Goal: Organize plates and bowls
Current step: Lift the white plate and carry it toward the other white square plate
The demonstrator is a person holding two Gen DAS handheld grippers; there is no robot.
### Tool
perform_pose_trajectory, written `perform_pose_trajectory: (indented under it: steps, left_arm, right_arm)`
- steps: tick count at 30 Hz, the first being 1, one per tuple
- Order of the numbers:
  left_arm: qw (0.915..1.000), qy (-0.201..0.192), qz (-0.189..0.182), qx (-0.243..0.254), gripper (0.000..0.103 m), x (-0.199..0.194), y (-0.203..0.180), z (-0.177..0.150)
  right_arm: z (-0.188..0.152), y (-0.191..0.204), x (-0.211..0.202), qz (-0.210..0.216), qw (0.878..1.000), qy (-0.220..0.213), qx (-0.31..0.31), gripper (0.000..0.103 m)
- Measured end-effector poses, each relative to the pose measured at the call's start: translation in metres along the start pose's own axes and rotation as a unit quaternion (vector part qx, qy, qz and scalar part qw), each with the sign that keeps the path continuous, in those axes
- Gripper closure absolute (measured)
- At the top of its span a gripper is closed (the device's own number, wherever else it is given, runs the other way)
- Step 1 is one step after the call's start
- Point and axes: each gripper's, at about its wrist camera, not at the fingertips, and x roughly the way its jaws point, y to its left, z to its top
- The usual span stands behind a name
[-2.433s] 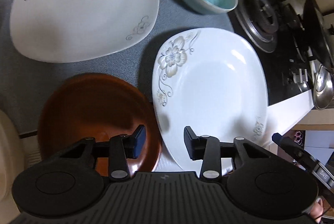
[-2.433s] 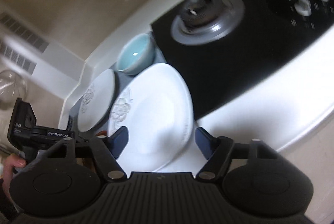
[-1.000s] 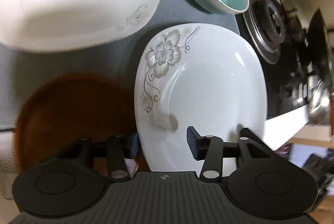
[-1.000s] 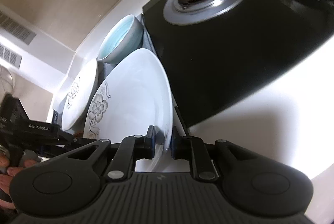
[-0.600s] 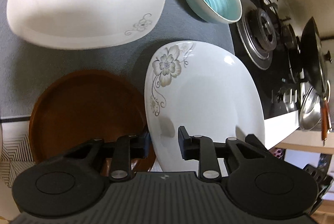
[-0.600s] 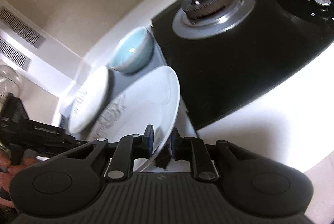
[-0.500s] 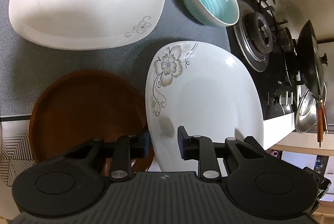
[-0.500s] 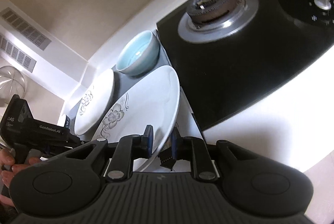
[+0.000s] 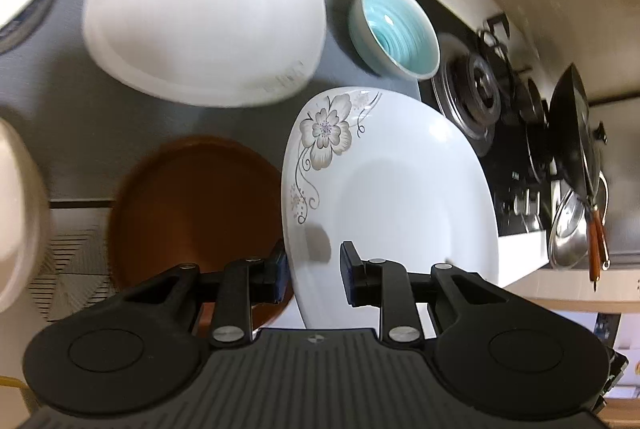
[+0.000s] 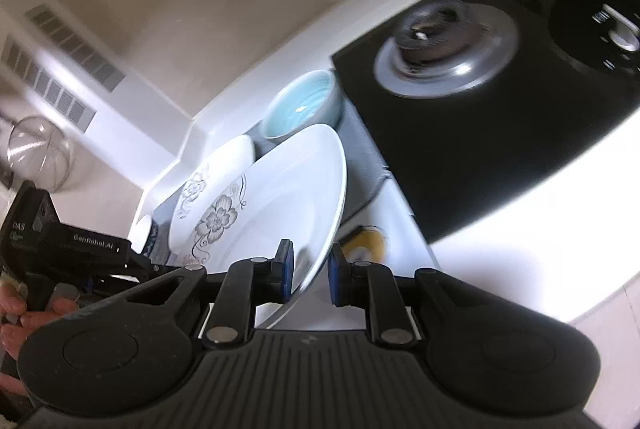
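Both the left gripper [image 9: 312,271] and the right gripper [image 10: 310,271] pinch the rim of the flower plate [image 9: 400,197], which has now come up off the counter, so it can go onto the other white plate [image 9: 200,13].

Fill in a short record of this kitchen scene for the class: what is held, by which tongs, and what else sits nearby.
held item: flowered plate, lifted and tilted
right tongs: shut on the plate's rim
left tongs: either side of the plate's edge, grip unclear
second plate: on the grey mat
brown plate: left of the held plate
blue bowl: on the mat, beside the stove
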Motion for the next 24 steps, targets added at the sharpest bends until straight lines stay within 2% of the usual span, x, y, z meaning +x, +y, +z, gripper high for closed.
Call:
perform_pose_trajectory:
  steps: [12,19,24]
  left_arm:
    - [0.9977,-0.059,0.013,-0.03,0.078,-0.045,0.037,0.007]
    - [0.9946,-0.086,0.033,-0.048,0.078,-0.056,0.063,0.033]
    - [0.993,-0.088,0.052,-0.061,0.078,-0.054,0.081,0.055]
  right_arm:
    - [0.012,0.037,0.044,0.04,0.999,0.012,-0.015,0.084]
    - [0.024,0.062,0.092,0.061,0.997,0.024,-0.033,0.084]
    - [0.033,0.076,0.126,0.064,0.997,0.028,-0.039,0.084]
